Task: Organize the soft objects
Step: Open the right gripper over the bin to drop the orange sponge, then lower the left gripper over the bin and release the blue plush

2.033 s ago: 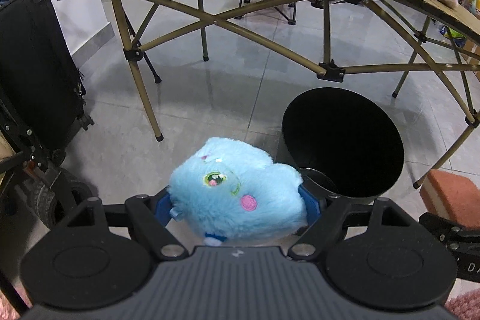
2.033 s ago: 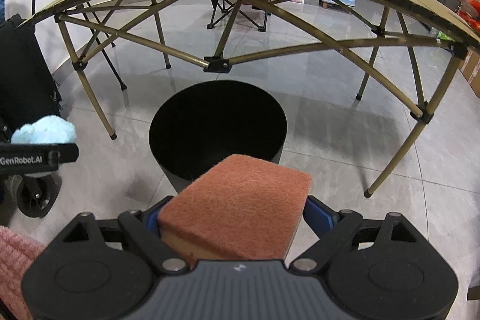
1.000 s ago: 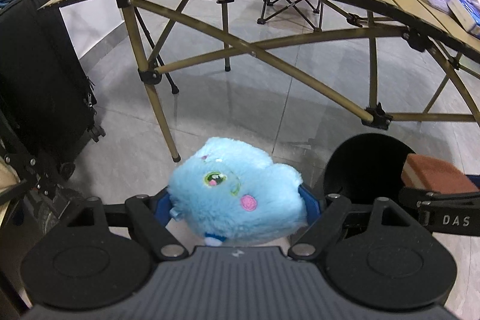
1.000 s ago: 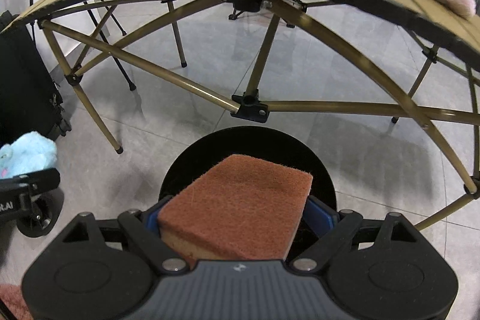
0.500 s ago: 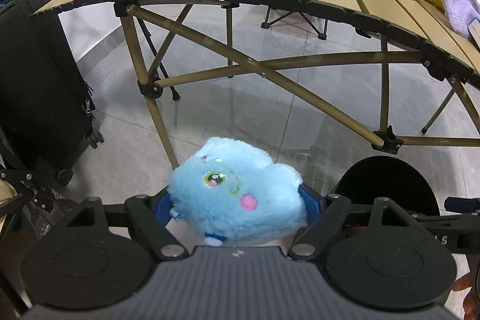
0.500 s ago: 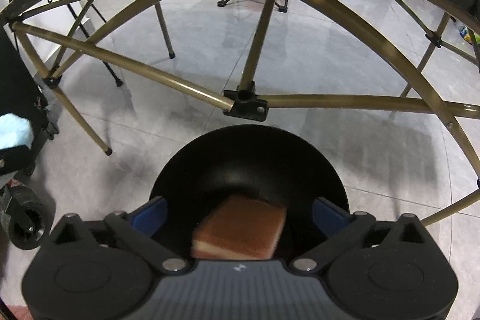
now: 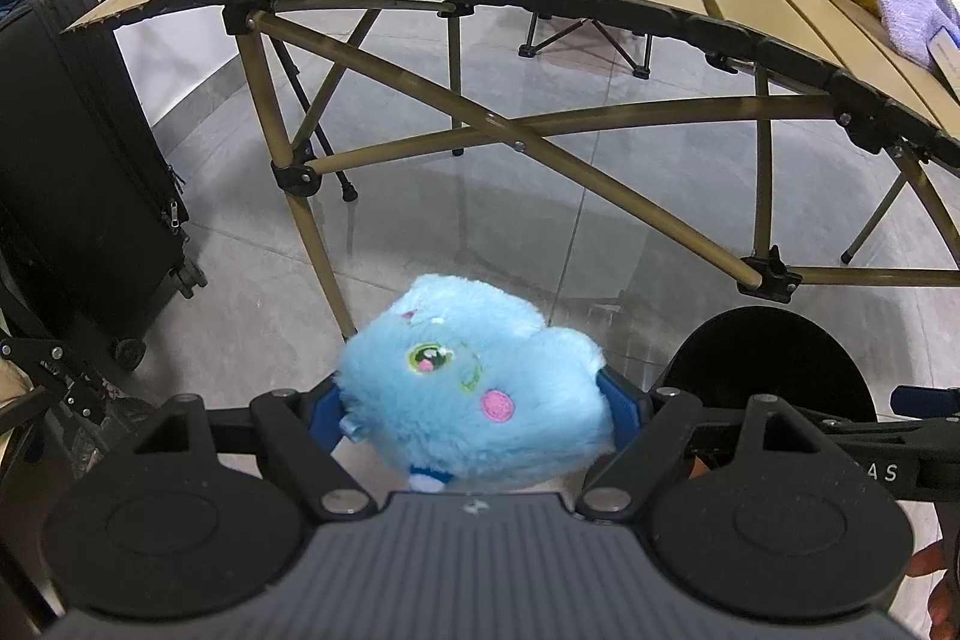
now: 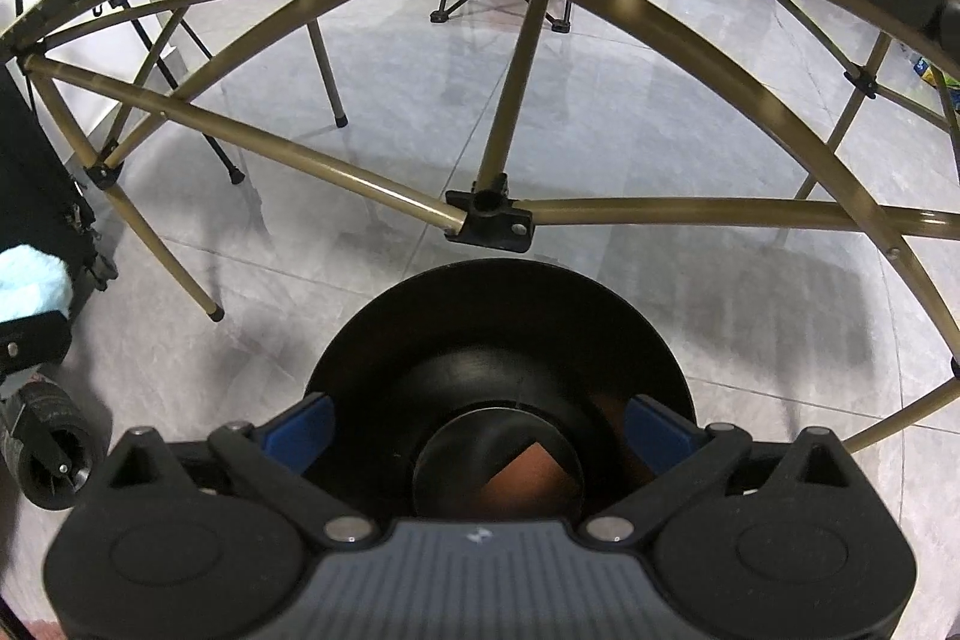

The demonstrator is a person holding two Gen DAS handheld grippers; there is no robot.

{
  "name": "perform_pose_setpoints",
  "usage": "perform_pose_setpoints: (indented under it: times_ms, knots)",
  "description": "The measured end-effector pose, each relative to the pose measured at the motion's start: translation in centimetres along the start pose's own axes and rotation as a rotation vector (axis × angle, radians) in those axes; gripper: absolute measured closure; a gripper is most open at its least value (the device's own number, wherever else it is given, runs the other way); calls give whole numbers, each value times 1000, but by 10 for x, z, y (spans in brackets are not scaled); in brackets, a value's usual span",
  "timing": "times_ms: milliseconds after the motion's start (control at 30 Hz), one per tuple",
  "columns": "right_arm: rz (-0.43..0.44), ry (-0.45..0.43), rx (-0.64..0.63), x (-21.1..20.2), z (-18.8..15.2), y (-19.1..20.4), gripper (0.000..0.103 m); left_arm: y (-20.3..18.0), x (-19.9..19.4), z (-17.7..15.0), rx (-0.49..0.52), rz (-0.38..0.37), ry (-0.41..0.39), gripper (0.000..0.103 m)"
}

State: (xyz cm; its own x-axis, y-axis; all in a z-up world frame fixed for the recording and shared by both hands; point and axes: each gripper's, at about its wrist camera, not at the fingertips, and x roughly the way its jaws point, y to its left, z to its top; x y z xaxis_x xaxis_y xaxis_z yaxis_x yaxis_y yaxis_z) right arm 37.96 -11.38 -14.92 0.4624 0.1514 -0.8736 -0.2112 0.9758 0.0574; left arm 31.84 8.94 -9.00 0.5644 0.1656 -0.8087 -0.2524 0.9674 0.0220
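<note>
left claw: clamped on plush, held beside bin, likely next to drop
right claw: spread wide, empty, over bin
sponge: at bin bottom

right gripper jaws now apart | sponge dropped into black bin

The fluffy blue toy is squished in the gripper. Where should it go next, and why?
Probably a short move to the right, over the black bin. The left gripper is shut on the blue plush toy, and the bin stands open just right of it. The right gripper is open above the bin, with the brown sponge lying at the bottom.
</note>
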Motion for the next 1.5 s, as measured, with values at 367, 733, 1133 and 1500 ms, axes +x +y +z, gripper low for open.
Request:
perform_pose_setpoints:
  times_ms: [367, 733, 1133, 1500]
  knots:
    - [-9, -21, 4, -12, -4, -10, 0, -15, -4, -1, 22, -16, -10, 22]
    - [-24, -46, 13, -26, -10, -27, 0, -40, -7, -2, 49, -42, -12, 22]
    - [-58, -67, 51, -44, -23, -65, 0, -86, -10, -6, 100, -86, -4, 22]
    - [-82, -67, 92, -53, -47, -108, 0, -131, -4, -17, 158, -110, 17, 22]
